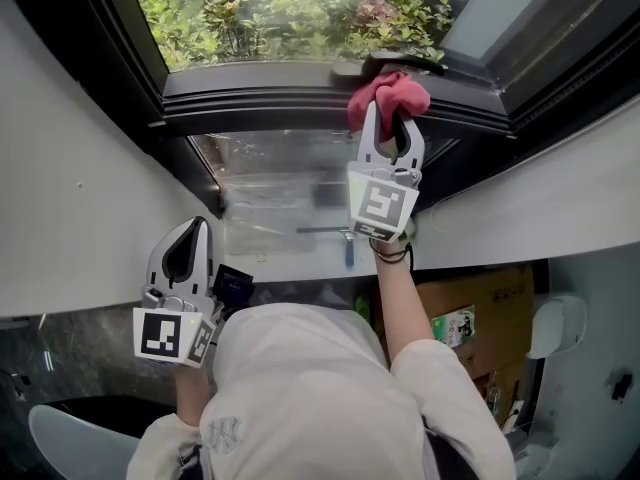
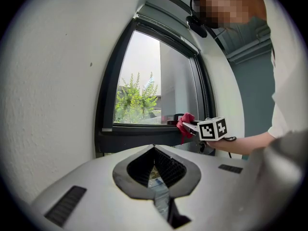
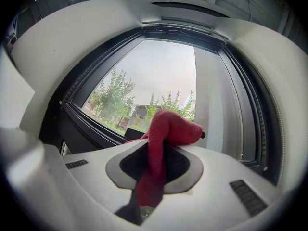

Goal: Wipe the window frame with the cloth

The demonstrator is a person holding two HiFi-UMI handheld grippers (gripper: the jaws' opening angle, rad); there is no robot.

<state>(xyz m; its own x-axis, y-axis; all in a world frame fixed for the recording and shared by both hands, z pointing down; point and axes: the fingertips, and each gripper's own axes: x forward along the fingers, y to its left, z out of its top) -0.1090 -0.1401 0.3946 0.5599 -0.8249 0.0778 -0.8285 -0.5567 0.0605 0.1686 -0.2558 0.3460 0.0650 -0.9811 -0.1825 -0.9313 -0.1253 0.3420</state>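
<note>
Two claws are mine: my left gripper (image 1: 198, 226) hangs low, close beside my body, its jaws pressed together on nothing; my right gripper (image 1: 392, 120) is stretched out ahead on a raised arm, its jaws clamped tight on the red cloth (image 1: 390, 90), a strand of it running down between them and the bunched end bulging past the tips. That bunched end lies against the lower rail of the dark window frame (image 1: 290, 103); beyond the glass stand green shrubs (image 1: 290, 13).
</note>
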